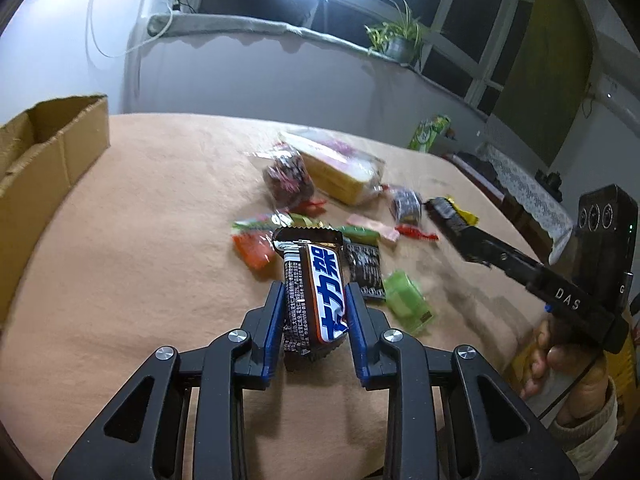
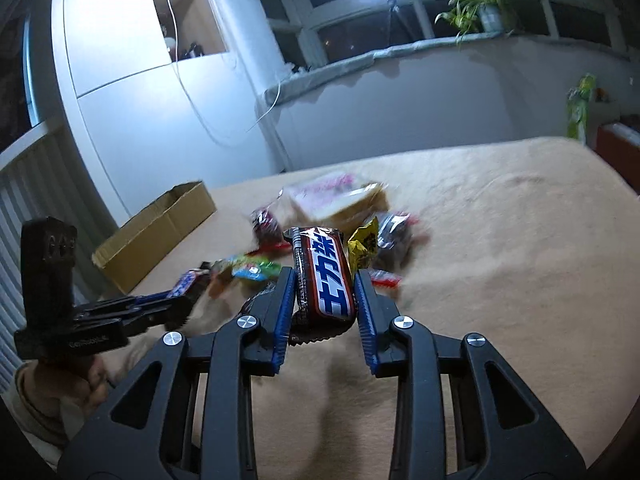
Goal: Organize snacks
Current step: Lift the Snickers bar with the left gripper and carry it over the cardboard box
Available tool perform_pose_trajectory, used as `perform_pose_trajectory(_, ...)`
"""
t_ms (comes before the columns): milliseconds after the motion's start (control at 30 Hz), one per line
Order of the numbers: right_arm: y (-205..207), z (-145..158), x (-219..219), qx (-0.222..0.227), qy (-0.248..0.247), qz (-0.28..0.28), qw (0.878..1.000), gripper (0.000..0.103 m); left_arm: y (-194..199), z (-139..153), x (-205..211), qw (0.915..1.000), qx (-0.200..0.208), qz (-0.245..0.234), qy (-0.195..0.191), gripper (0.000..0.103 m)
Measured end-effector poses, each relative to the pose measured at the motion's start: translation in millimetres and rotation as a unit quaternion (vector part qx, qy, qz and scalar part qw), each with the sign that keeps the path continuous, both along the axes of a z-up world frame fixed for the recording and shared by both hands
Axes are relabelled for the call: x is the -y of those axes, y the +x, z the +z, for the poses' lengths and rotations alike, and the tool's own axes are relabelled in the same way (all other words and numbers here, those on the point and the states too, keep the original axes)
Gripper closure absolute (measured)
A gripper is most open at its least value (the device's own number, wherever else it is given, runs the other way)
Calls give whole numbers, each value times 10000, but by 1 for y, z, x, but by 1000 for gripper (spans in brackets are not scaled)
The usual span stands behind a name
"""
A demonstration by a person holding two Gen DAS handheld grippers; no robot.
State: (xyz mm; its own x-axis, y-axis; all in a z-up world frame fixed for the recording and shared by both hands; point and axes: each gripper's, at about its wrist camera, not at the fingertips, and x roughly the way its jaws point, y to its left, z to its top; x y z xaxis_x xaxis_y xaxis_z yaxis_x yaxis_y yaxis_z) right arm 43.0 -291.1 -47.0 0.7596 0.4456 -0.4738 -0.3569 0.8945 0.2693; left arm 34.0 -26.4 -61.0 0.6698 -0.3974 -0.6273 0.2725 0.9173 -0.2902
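My left gripper (image 1: 314, 294) is shut on a brown chocolate bar (image 1: 324, 280) with a blue-and-white label, lifted over the peach tablecloth (image 1: 140, 260). In the right wrist view, my right gripper (image 2: 325, 280) is shut on a second bar of the same kind (image 2: 328, 284). Each gripper shows in the other's view: the right gripper (image 1: 440, 210) at the right, the left gripper (image 2: 182, 304) at the lower left with its bar (image 2: 188, 280). Loose snacks (image 1: 256, 240) lie scattered mid-table. An open cardboard box (image 1: 52, 152) stands at the left edge.
A wrapped bread loaf (image 1: 340, 164) and dark candy bags (image 1: 288, 180) lie behind the pile. A green packet (image 1: 408, 296) rests near my left fingers. A hand (image 1: 560, 360) holds the right gripper. A potted plant (image 1: 396, 40) sits on the window ledge.
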Motion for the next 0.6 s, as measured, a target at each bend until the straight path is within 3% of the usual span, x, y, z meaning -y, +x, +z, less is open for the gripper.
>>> perform_pose_trajectory(100, 2, -4, -21, 49, -1048, -55, 9945, 72, -1, 3, -3, 10000, 45, 27, -14, 75)
perform_pose_trajectory(200, 7, -18, -23, -396, -1234, 80, 9915, 71, -1, 1, -6, 10000, 31, 25, -23, 75)
perform_pose_trajectory(233, 7, -23, -24, -505, -1368, 96, 9893, 65, -2, 1, -8, 10000, 29, 26, -27, 75)
perform_pose_trajectory(300, 1, -26, -26, -469, -1620, 68, 9857, 62, -3, 1, -10, 10000, 21, 21, -44, 75)
perform_pose_trajectory(500, -14, -26, -40, -392, -1875, 311, 9810, 62, -6, -1, -16, 9999, 0, 43, -95, 75)
perform_pose_trajectory(600, -5, -27, -41, -454, -1577, 334, 9859, 62, -8, -1, -15, 9999, 10, 0, -117, 75)
